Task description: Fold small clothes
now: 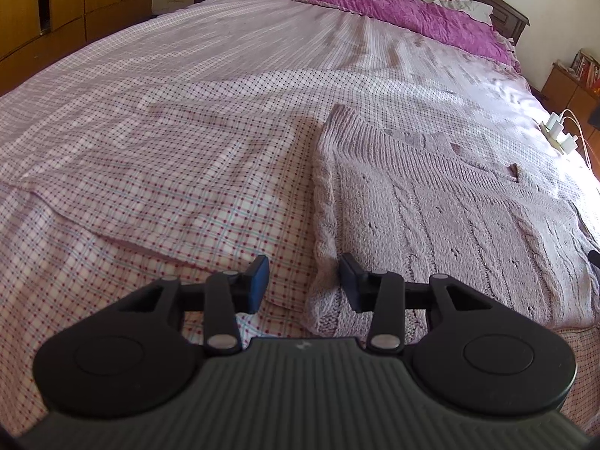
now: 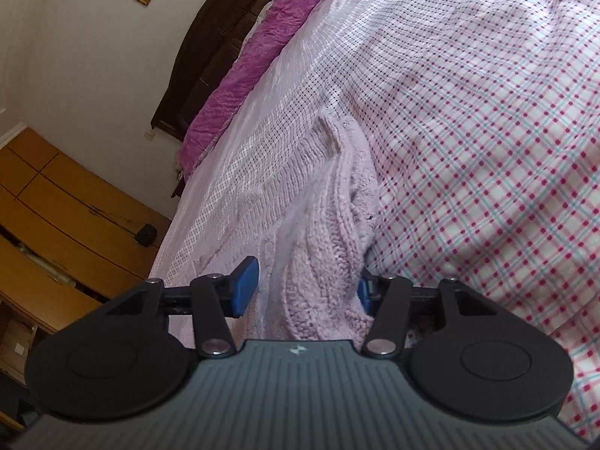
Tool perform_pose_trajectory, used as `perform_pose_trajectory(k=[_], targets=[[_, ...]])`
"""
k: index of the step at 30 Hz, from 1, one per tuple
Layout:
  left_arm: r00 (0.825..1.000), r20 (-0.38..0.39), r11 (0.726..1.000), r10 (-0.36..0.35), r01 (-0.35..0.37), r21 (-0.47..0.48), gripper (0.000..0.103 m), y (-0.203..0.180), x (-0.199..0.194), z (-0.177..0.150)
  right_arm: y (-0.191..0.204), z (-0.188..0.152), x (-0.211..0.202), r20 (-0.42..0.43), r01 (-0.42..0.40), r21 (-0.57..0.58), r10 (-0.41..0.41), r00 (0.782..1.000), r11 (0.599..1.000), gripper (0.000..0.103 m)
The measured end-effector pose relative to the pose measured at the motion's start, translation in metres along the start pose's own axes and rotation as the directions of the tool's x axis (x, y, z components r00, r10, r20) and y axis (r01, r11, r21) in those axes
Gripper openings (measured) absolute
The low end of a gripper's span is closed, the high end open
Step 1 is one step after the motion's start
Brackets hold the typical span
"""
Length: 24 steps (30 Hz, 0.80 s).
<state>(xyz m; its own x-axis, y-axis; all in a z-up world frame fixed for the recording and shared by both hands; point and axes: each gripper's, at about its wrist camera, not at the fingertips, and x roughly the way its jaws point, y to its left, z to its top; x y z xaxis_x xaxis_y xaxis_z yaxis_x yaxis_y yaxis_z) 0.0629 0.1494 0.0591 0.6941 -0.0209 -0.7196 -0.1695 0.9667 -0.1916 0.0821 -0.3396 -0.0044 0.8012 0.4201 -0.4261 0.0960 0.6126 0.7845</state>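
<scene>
Pale pink cable-knit, the sweater (image 1: pixel 431 217) lies spread flat on the checked bed sheet (image 1: pixel 150 142), toward the bed's near edge. The left gripper (image 1: pixel 304 285) hovers with fingers wide apart over the sweater's side edge, gripping nothing. The right gripper (image 2: pixel 307 288) has its fingers open around a raised fold of the knit, not clamped.
</scene>
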Motion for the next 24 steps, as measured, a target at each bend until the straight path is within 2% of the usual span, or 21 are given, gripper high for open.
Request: perform_pose_trajectory(k=[2,5,6,12,17,24], targets=[[1.0,-0.002,1.0,0.005,-0.005,0.009,0.043,-0.001,0.0,0.001,0.002,-0.001,0.002,0.011,-0.002,-0.007,0.002,1.0,1.0,0.06],[1.0,-0.005,1.0,0.011,-0.011,0.015,0.043,-0.002,0.0,0.002,0.001,-0.003,0.004,0.028,-0.004,0.005,0.004,1.0,1.0,0.041],[1.0,-0.007,1.0,0.012,-0.012,0.015,0.043,-0.002,0.0,0.003,-0.001,-0.003,0.003,0.035,-0.018,0.03,0.017,0.999,0.999,0.04],[1.0,-0.006,0.999,0.016,-0.015,0.029,0.043,-0.004,-0.003,0.005,-0.001,-0.004,-0.004,0.074,-0.037,0.042,0.034,0.997,0.998,0.035],[1.0,0.003,0.999,0.009,-0.009,0.053,0.044,-0.005,-0.009,0.009,0.023,0.003,-0.009,0.094,-0.027,-0.037,0.03,0.995,0.999,0.032],[1.0,0.023,0.995,0.009,-0.012,0.095,0.044,-0.008,-0.016,0.018,0.061,0.009,-0.013,0.084,-0.128,-0.069,0.134,0.987,0.989,0.031]])
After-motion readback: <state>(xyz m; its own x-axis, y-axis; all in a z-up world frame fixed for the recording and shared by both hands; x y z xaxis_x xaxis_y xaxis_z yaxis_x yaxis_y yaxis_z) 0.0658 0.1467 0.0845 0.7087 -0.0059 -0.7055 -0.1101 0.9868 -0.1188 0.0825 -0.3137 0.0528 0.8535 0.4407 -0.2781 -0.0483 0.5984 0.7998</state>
